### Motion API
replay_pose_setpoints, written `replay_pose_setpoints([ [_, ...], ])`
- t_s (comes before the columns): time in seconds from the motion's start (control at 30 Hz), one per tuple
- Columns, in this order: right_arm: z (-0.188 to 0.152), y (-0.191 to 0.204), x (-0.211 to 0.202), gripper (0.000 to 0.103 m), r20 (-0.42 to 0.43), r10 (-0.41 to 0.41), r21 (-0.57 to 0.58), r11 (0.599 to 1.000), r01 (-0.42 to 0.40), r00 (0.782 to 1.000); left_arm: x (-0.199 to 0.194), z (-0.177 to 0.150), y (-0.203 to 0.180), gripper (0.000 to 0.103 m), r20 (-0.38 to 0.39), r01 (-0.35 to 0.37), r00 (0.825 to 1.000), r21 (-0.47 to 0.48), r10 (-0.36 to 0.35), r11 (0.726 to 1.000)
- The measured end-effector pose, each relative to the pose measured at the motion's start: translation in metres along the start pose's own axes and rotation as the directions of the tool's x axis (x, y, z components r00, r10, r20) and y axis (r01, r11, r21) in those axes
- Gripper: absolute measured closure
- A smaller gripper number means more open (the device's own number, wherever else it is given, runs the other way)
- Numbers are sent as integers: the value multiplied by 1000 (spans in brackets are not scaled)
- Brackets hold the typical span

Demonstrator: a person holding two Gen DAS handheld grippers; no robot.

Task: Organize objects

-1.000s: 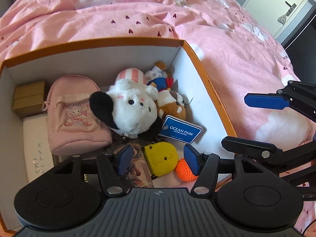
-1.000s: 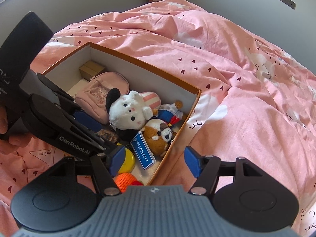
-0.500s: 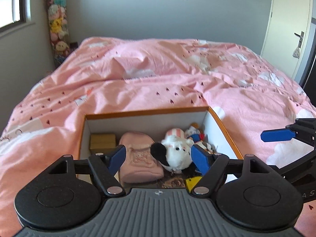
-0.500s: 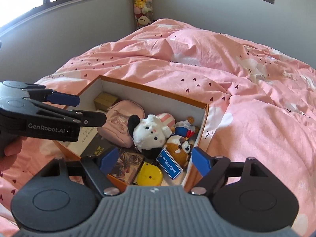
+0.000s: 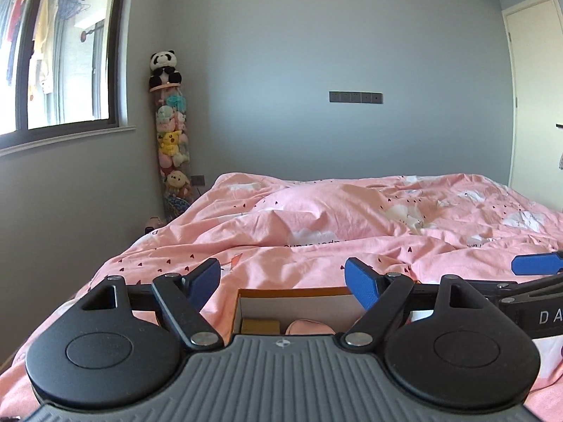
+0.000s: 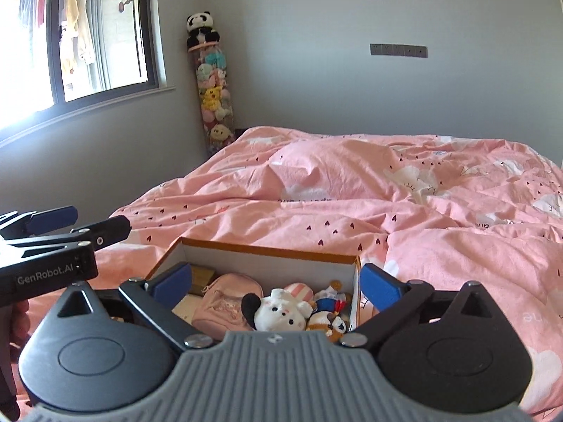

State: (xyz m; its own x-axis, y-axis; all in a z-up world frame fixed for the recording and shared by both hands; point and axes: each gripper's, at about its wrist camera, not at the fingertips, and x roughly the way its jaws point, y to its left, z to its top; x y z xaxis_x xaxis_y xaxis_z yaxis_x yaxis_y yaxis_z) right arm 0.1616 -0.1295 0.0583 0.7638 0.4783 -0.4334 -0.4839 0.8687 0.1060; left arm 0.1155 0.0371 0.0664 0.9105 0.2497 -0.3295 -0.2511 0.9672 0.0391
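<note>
Right wrist view: box [image 6: 267,251] lower centre, plush toys [image 6: 278,313] inside. Right gripper [image 6: 276,285] and left gripper [image 5: 283,277] jaws just opened wide, empty, lifted off box; packing likely finished.

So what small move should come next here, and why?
Probably draw both away and stop: the box on the bed already holds the toys, and the left hand-held gripper and right hand-held gripper, jaws just opened, hold nothing.
</note>
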Motion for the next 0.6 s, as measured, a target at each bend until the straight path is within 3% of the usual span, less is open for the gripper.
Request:
replay_pose_setpoints([
  [0.23,-20,12,-9,1,56,-68,20,998,67,996,-2,-20,0,8,11,-57,998,44,57,997],
  [0.33,-30,12,-6,1,42,-81,38,996,80,996,1,-29,4,8,-35,-35,999,29,36,999],
  [0.6,-60,11,17,1,-43,-108,75,991,111,993,12,-60,7,8,-146,-62,987,7,63,998],
])
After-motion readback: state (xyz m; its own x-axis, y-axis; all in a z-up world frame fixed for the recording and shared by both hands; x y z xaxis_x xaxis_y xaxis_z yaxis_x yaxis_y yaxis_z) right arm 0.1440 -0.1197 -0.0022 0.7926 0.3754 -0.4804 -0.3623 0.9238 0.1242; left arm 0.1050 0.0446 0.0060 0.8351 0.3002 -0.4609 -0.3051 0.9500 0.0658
